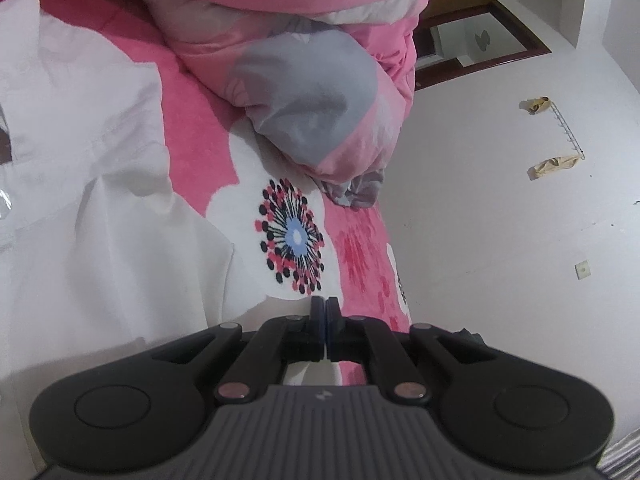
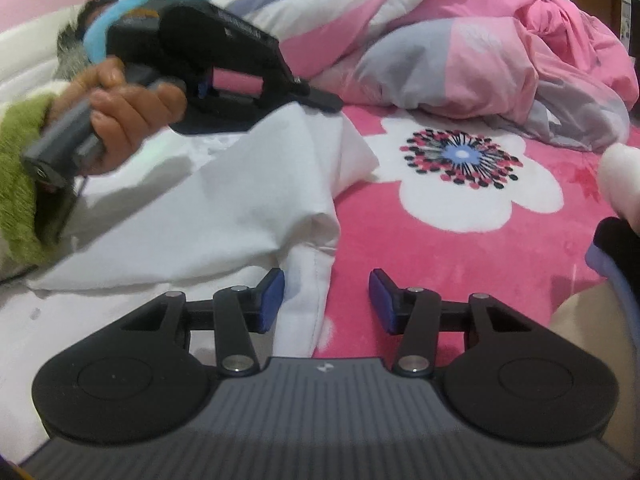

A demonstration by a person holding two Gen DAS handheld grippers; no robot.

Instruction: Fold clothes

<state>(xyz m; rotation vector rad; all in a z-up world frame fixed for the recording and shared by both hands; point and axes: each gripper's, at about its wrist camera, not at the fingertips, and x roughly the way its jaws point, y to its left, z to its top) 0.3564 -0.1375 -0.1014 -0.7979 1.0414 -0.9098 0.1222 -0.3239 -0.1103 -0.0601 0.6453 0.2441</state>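
Loosely rumpled white cotton shirt (image 2: 224, 200) on plush blanket (image 2: 400, 248)

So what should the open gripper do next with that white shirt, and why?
Probably ease the right gripper forward and close on the white cotton shirt's seamed edge. Its jaws stand open with that edge lying between them, while the left gripper is shut and empty above the pink flowered blanket.

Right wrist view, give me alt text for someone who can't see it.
The right gripper is open, its blue-padded fingers straddling the edge of a white garment on a pink floral blanket. Upper left, a hand in a green sleeve holds the left gripper over the garment.
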